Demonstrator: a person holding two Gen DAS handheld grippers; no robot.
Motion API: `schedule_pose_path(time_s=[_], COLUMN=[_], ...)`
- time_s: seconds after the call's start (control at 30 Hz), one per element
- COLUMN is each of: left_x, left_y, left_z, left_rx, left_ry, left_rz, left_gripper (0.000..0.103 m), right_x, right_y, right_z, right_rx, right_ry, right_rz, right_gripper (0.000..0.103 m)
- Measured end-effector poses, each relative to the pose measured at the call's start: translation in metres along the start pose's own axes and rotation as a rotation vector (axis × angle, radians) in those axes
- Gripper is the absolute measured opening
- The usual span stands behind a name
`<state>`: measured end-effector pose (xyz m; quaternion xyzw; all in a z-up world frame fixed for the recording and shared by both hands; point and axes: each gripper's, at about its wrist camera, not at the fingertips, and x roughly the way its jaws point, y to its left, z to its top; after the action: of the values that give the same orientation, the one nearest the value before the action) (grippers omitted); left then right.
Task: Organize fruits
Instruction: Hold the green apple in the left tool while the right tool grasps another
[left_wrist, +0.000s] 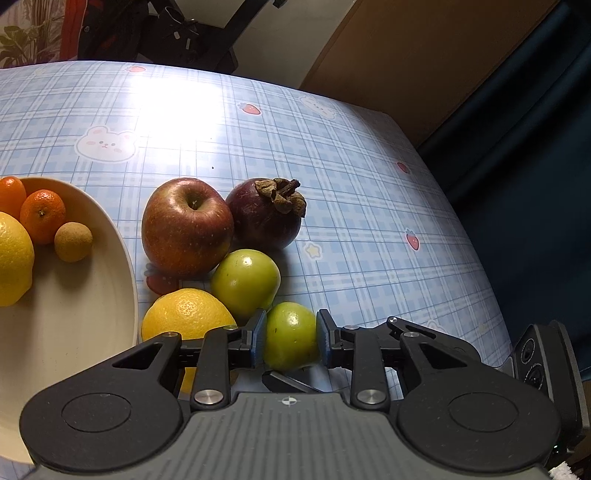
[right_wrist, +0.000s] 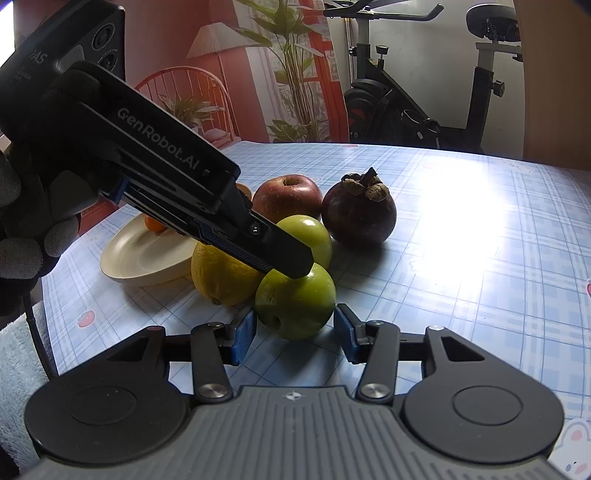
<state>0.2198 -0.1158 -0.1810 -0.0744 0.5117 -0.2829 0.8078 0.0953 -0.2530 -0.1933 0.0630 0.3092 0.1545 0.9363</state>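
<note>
At the bottom of the left wrist view the left gripper (left_wrist: 290, 341) has its two blue pads pressed against the sides of the nearer green apple (left_wrist: 291, 339), jaws narrow and clamped on it; this apple sits on the checked tablecloth (left_wrist: 369, 229) at lower centre. In the right wrist view the right gripper (right_wrist: 295, 338) stands partly open just in front of that same apple, pads flanking it without touching, holding nothing. Just behind, a yellow orange (left_wrist: 186, 314) and a second green apple (left_wrist: 245, 282) touch each other; further up the frame lie a red apple (left_wrist: 186, 227) and a dark mangosteen (left_wrist: 266, 214), side by side. At the left edge the cream plate (left_wrist: 85, 295) already holds citrus and a small brown fruit. The step in hand looks like picking the near apple; the next move calls for lifting it clear of its neighbours and carrying it left to the plate
</note>
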Motion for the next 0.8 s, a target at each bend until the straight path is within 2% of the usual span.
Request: schedule_pose_path(time_s=[0.8], left_x=[0.0022], left_y=[-0.0013], left_z=[-0.0053], left_rx=[0.024], left_ry=[-0.026], left_rz=[-0.016], left_gripper=[0.034], right_x=[-0.0034], right_y=[0.0013], right_z=[-0.003], right_rx=[-0.007], right_ry=[-0.017], right_rz=[-0.008], right_gripper=[0.049])
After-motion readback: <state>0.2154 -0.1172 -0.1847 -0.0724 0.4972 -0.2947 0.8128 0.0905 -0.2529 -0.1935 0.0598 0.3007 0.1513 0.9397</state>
